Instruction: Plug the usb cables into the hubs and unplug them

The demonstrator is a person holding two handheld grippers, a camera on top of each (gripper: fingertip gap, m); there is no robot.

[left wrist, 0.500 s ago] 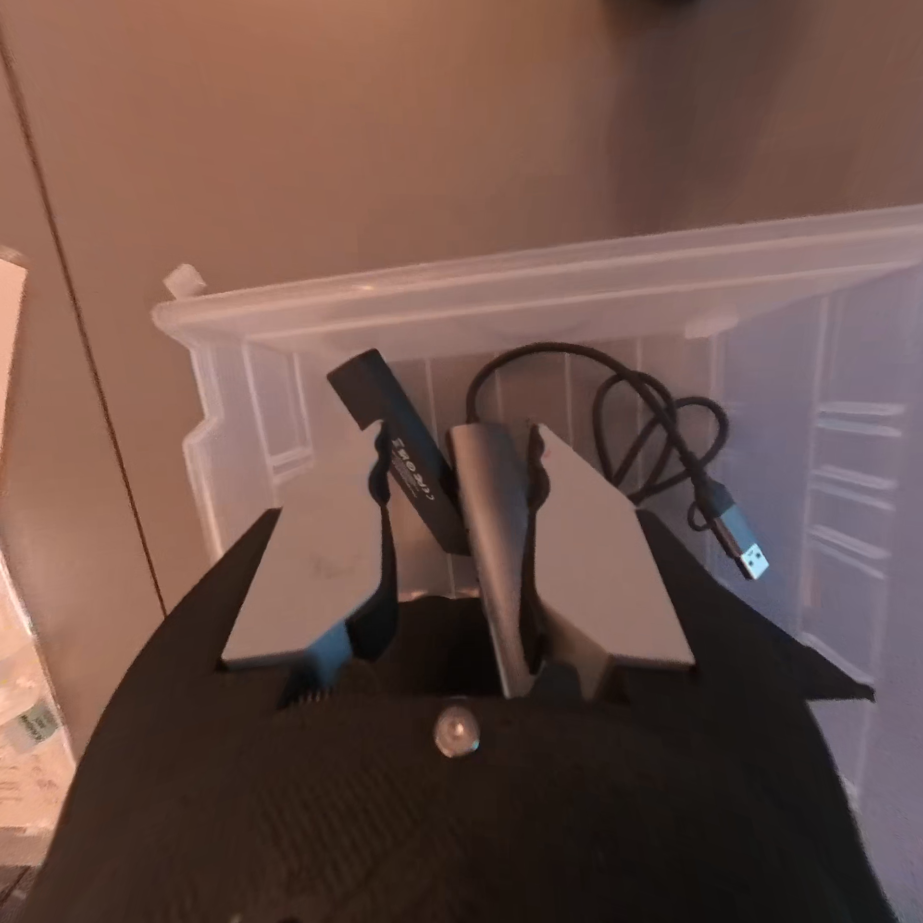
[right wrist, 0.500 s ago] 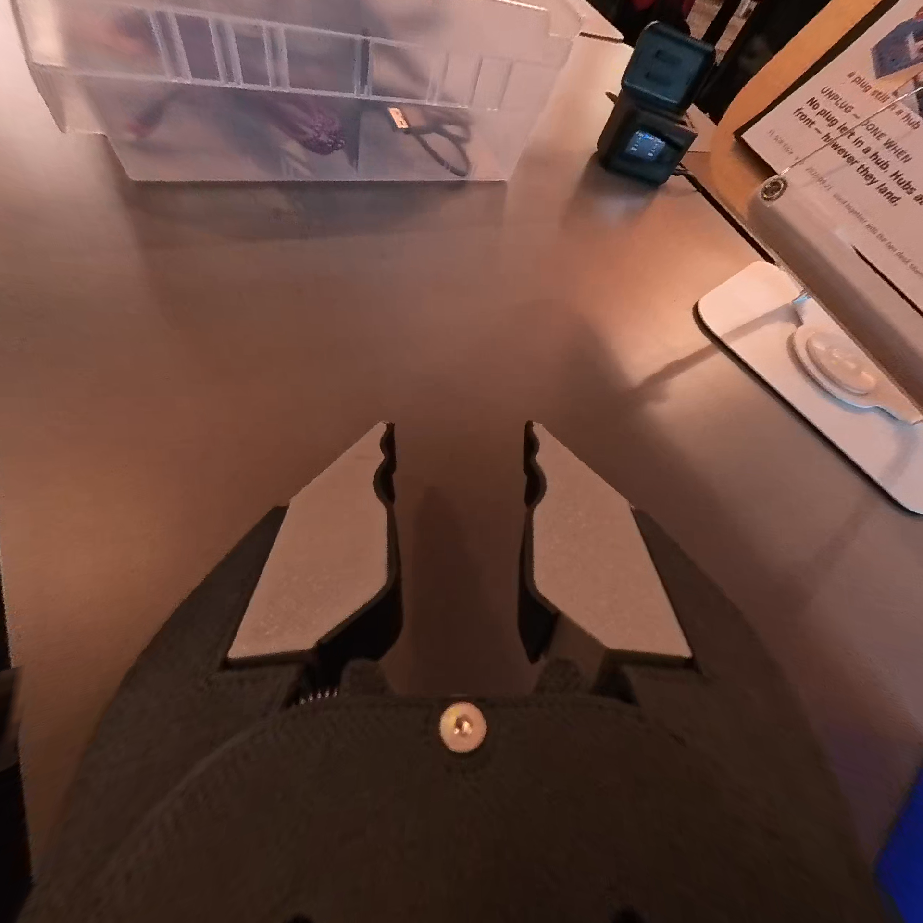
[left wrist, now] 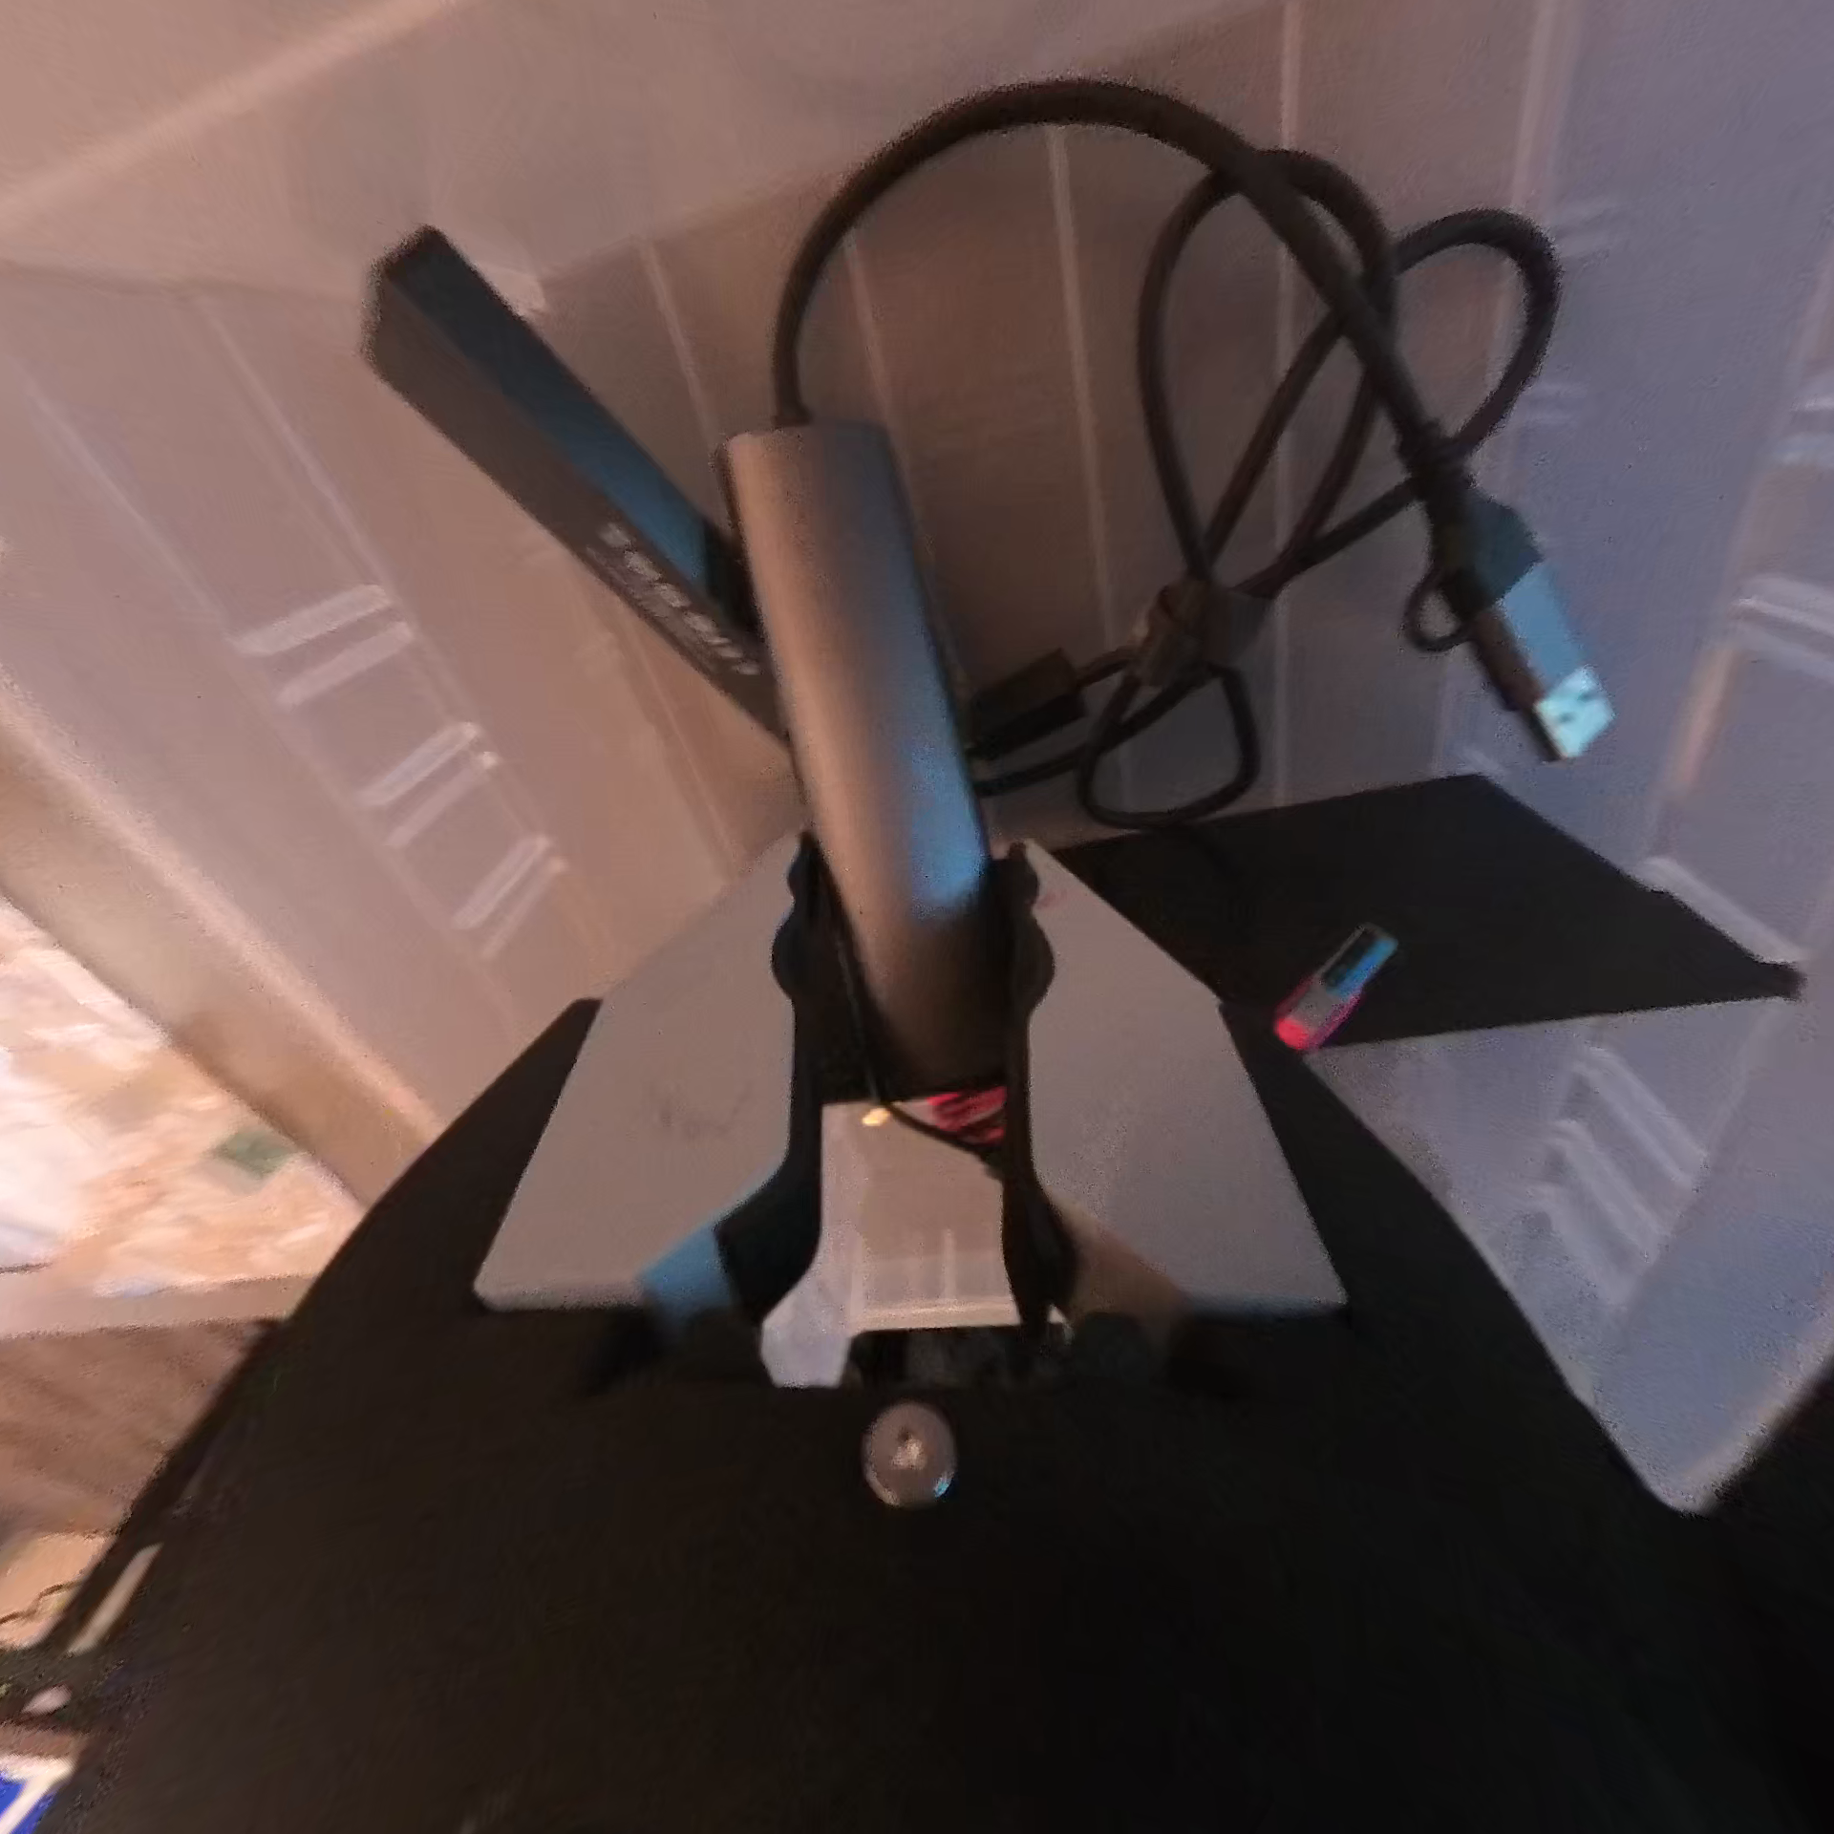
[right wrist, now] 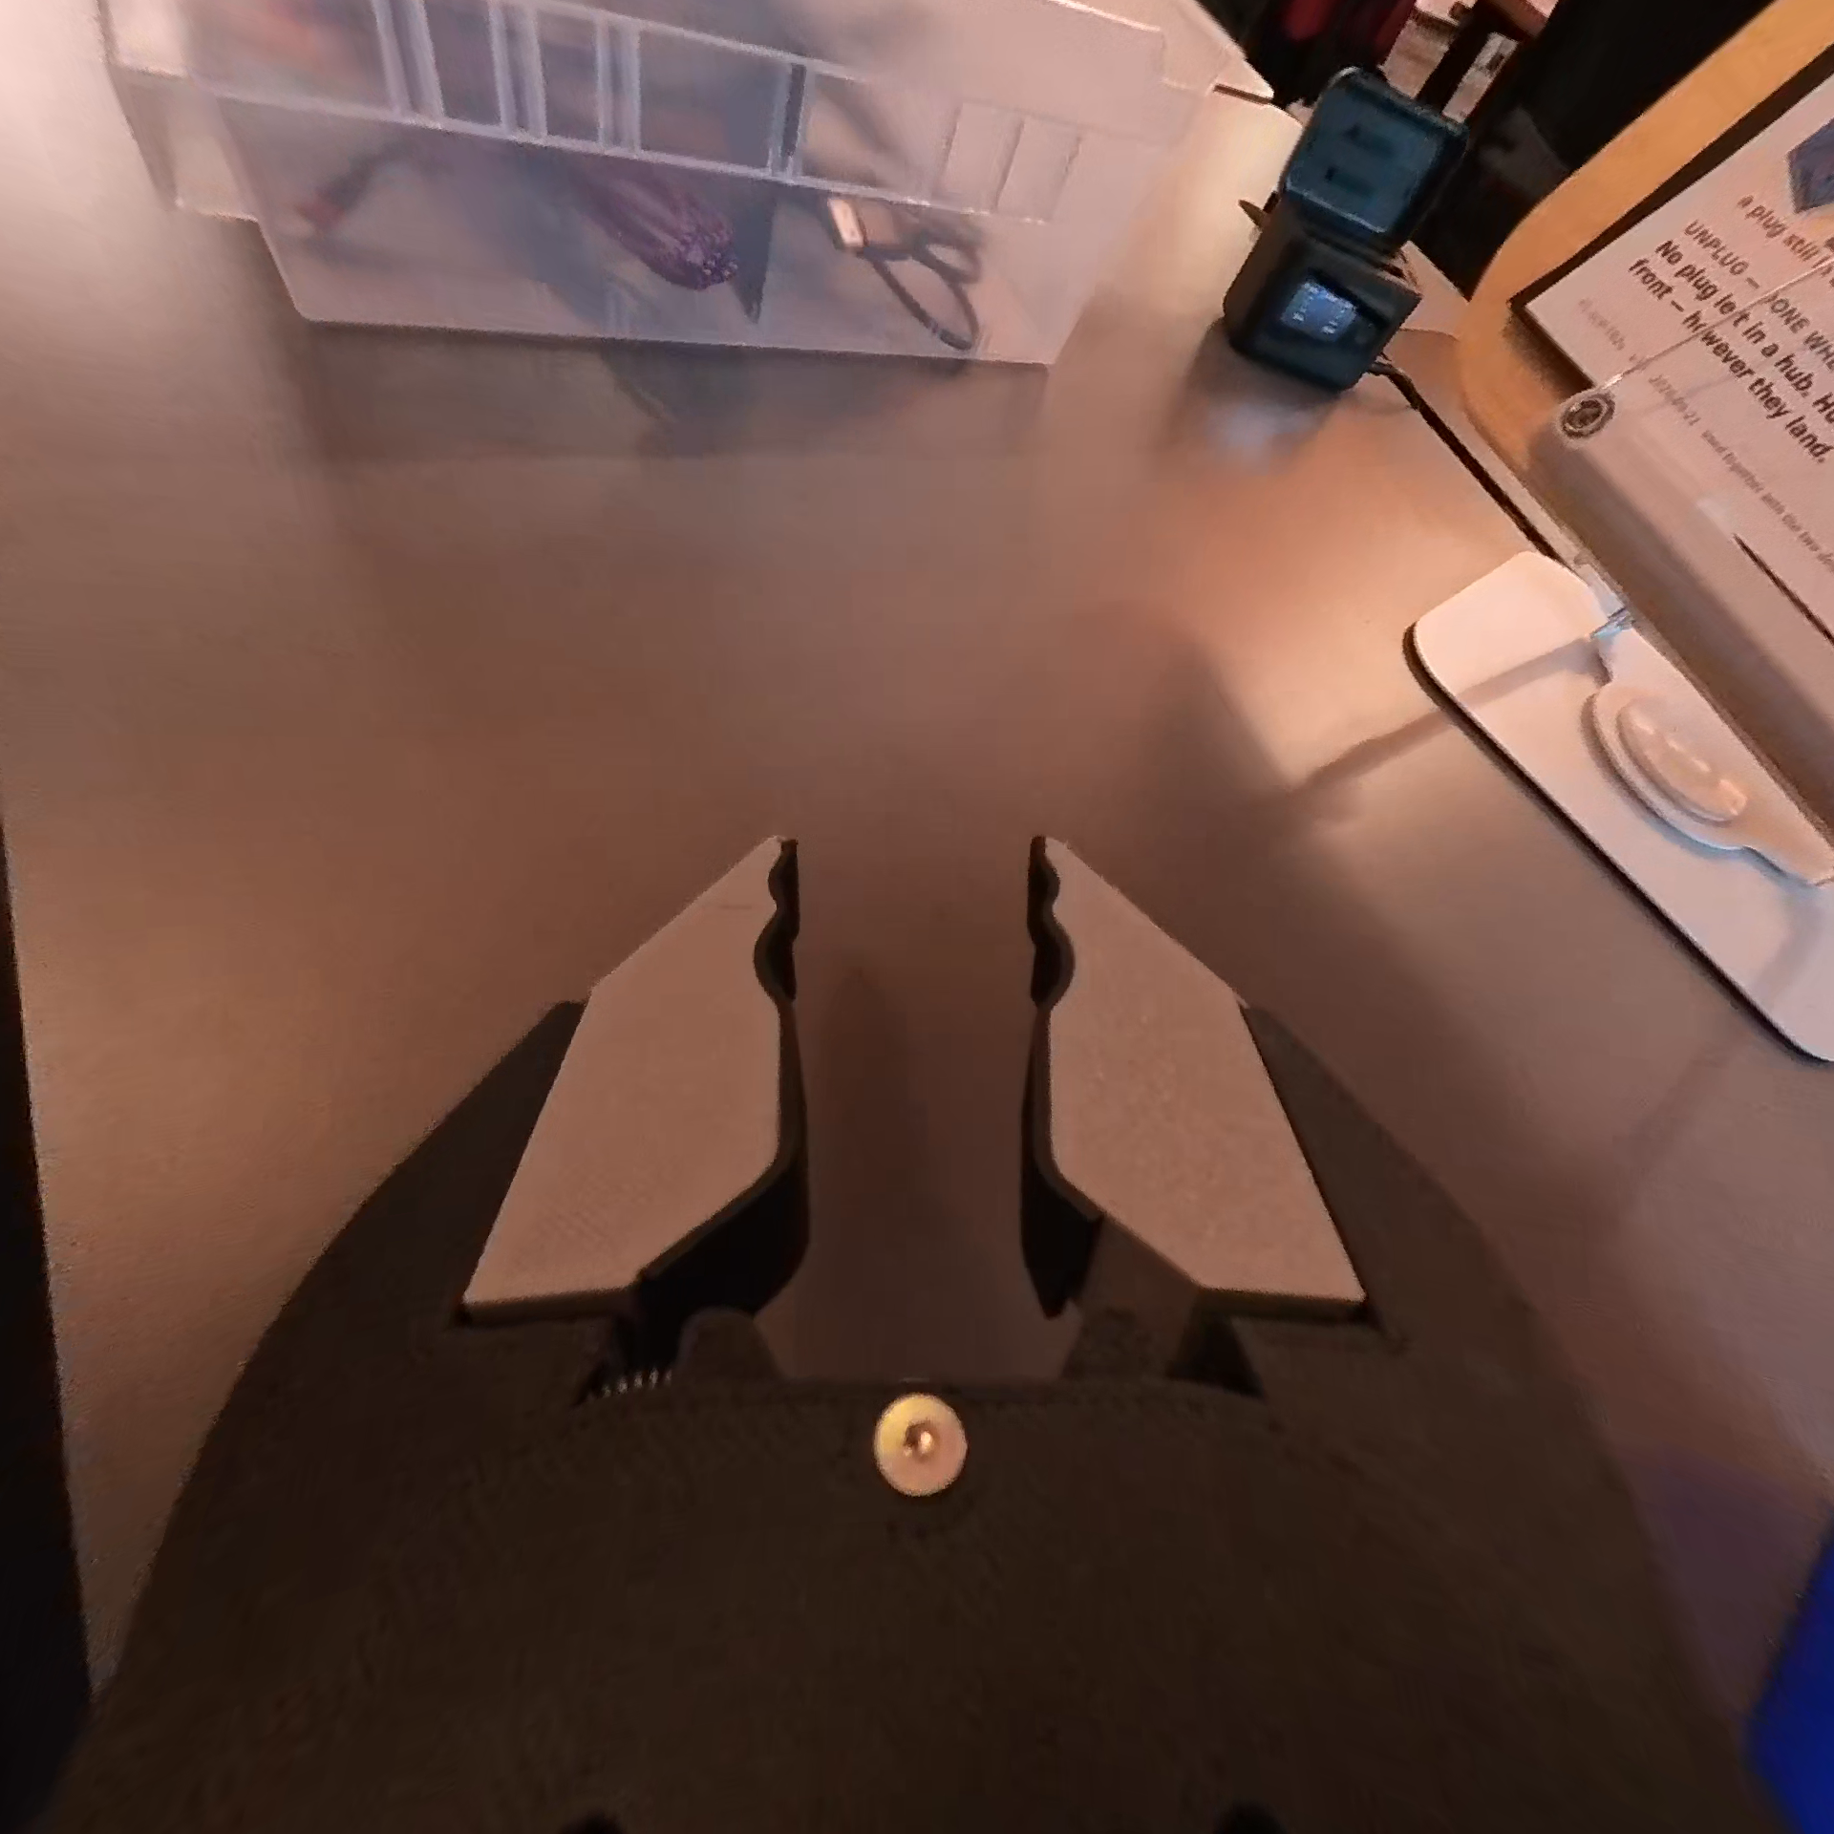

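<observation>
Between the left gripper's [left wrist: 908, 873] fingers sits the near end of the grey hub [left wrist: 853, 685] — jaws closed on it, the body running up and away from the tips. Half a second ago the gripper hung outside the clear bin [left wrist: 1637, 298] with the hub only between the fingers; now the view is down inside the bin and the hub is pinched. Judgement: the pick is made, and the lift-out comes next.

Just behind and left, the black hub [left wrist: 536, 466] leans across the grey one, touching it or nearly so. The grey hub's dark cable [left wrist: 1290, 327] loops right, tangled, ending in a blue-tipped plug [left wrist: 1548, 655]. A small red-and-blue stick [left wrist: 1335, 982] lies on a black sheet [left wrist: 1439, 913] on the bin floor. Ribbed bin walls stand close on both sides; the only open way is up, and the cable could snag or drag the black hub.

Over the table [right wrist: 595, 645], the right gripper [right wrist: 913, 863] hovers as before — jaws partly apart, nothing in them. Bare tabletop ahead offers room to set hubs down. Farther off sits the bin; at right a white stand [right wrist: 1528, 685] with a printed card and a small dark box [right wrist: 1340, 218] mark the edge
</observation>
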